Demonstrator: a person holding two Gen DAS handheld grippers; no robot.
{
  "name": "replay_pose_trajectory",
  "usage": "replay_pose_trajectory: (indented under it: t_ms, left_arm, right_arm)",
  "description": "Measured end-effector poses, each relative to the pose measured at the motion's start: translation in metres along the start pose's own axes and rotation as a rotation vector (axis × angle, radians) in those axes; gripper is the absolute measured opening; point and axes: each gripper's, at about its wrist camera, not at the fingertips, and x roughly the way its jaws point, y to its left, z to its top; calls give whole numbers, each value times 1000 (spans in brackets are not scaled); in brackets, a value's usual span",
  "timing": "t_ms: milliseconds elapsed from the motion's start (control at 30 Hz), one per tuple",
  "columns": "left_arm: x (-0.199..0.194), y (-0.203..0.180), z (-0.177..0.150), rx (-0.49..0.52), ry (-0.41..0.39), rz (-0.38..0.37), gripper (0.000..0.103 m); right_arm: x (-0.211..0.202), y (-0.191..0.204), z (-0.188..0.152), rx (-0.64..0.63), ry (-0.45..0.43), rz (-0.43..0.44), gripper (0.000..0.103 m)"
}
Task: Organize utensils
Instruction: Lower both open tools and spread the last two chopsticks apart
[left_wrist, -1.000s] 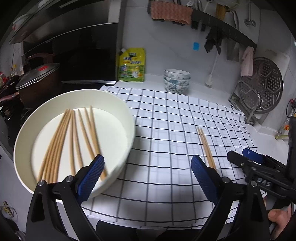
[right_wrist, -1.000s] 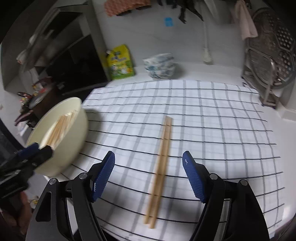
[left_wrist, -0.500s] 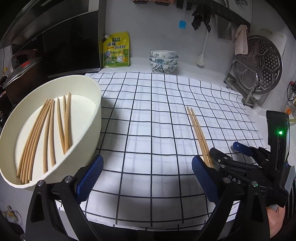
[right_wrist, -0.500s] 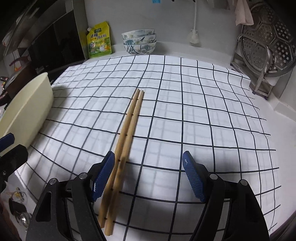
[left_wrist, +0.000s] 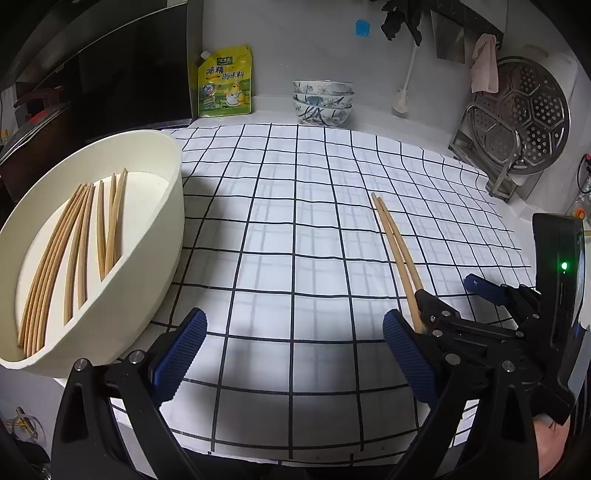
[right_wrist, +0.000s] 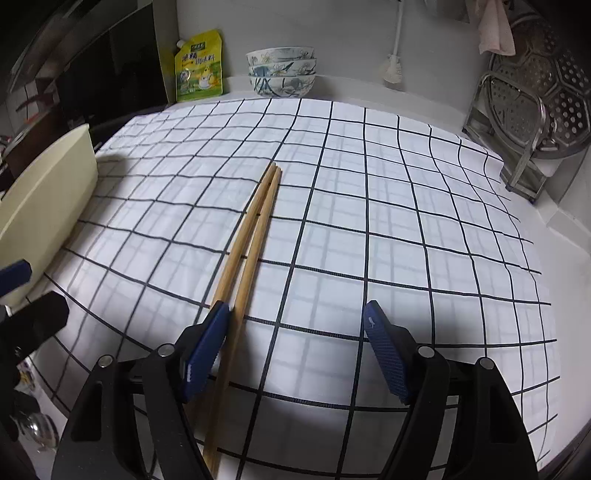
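Kitchen worktop (left_wrist: 369, 114) with a white, black-gridded cloth (left_wrist: 295, 221) lying over it. A pair of wooden chopsticks (right_wrist: 255, 229) is lying side by side on the cloth, tips pointing toward the back wall. The right gripper (right_wrist: 295, 350) is hanging low over the near ends of the pair, its jaws standing wide apart; the left blue pad is sitting just beside the pair (contact cannot be told), while the right pad is standing well clear, with nothing clamped. The left gripper (left_wrist: 291, 350) is hovering over bare cloth between the pair and the cream oval basin (left_wrist: 162, 258), its jaws likewise standing wide apart and holding nothing. The basin is sitting at the left edge of the cloth and is holding a loose bundle of further chopsticks (left_wrist: 74, 251), all running roughly lengthwise. At the back of the worktop, three stacked patterned bowls (left_wrist: 322, 101) are standing beside a yellow seasoning pouch (left_wrist: 224, 81) that is leaning against the wall. On the far right, a perforated steel steamer plate (left_wrist: 532, 114) is resting upright in a metal rack (left_wrist: 491, 155).
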Motion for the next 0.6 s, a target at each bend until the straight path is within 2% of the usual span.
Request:
replay_pose_trajectory:
  t_ms: [33, 100, 167, 267, 367, 600]
  left_arm:
    - [0, 0, 0, 0, 0, 1, 94]
    - [2, -2, 0, -3, 3, 2, 94]
    - [6, -4, 1, -5, 8, -2, 94]
    - [10, -12, 1, 3, 8, -6, 94]
    - [18, -23, 2, 15, 12, -15, 94]
    - [50, -48, 8, 47, 76, -27, 95]
  right_arm:
    - [-1, 0, 0, -2, -5, 1, 70]
    - [-1, -1, 0, 0, -6, 13, 57]
    - [-2, -2, 0, 3, -10, 23, 35]
    - [-3, -5, 0, -1, -11, 20, 21]
    - [-4, -14, -1, 24, -7, 30, 12]
    - [-8, -49, -6, 106, 0, 49, 10]
